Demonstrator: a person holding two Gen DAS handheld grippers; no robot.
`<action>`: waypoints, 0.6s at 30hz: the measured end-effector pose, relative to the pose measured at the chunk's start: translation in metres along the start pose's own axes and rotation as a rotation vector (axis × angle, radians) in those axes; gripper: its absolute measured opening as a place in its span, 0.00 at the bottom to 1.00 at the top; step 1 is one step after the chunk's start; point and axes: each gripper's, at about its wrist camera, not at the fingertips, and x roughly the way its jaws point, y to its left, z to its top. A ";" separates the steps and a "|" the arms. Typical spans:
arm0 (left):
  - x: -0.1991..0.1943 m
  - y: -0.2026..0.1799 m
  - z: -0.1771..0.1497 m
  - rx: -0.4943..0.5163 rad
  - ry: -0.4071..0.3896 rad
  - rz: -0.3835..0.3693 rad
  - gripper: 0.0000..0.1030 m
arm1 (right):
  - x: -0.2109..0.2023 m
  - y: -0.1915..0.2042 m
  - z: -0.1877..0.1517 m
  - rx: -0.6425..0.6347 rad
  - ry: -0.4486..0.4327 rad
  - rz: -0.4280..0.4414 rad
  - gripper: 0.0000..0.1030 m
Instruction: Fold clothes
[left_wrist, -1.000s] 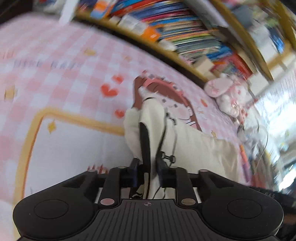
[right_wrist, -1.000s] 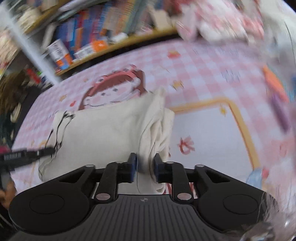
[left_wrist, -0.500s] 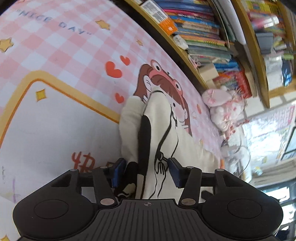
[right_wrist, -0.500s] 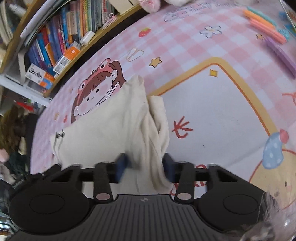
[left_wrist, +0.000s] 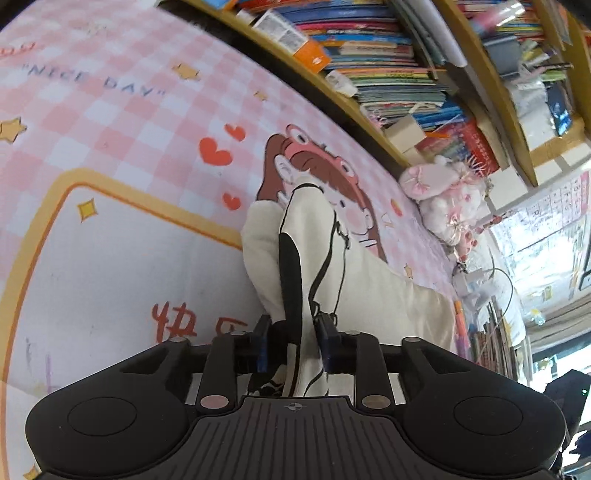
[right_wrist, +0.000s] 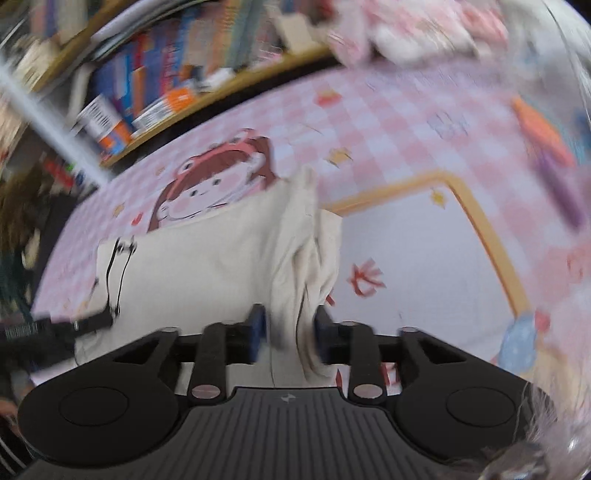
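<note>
**A:** Cream cotton garment with black line print (left_wrist: 365, 291), where does it lie?

**B:** Flat on the pink checked cartoon mat (left_wrist: 110, 122), its body running off toward 3 o'clock in the left wrist view and toward 9 o'clock in the right wrist view (right_wrist: 192, 273).

**A:** And the left gripper (left_wrist: 292, 341)?

**B:** Low over the mat, pointing toward 12 o'clock at the wooden shelf of stacked books (left_wrist: 373, 59). Its jaws are clamped on a bunched edge of the cloth with a black band.

**A:** The right gripper (right_wrist: 288, 332)?

**B:** Also low and level, aimed toward 12 o'clock. A gathered fold sits between its jaws; the picture is blurred, so I cannot tell whether they press it.

**A:** Anything else?

**B:** A pink and white plush toy (left_wrist: 443, 192) lies at 2 o'clock, beside the shelf
</note>
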 end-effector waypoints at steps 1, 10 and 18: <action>0.001 0.001 0.000 -0.008 0.005 -0.002 0.33 | 0.001 -0.006 0.001 0.048 0.015 0.010 0.41; 0.010 0.008 0.001 -0.056 0.041 -0.010 0.33 | 0.010 -0.012 0.006 0.139 0.080 0.050 0.32; 0.000 -0.016 -0.005 0.118 0.014 0.057 0.19 | -0.007 0.045 -0.014 -0.344 -0.062 -0.071 0.18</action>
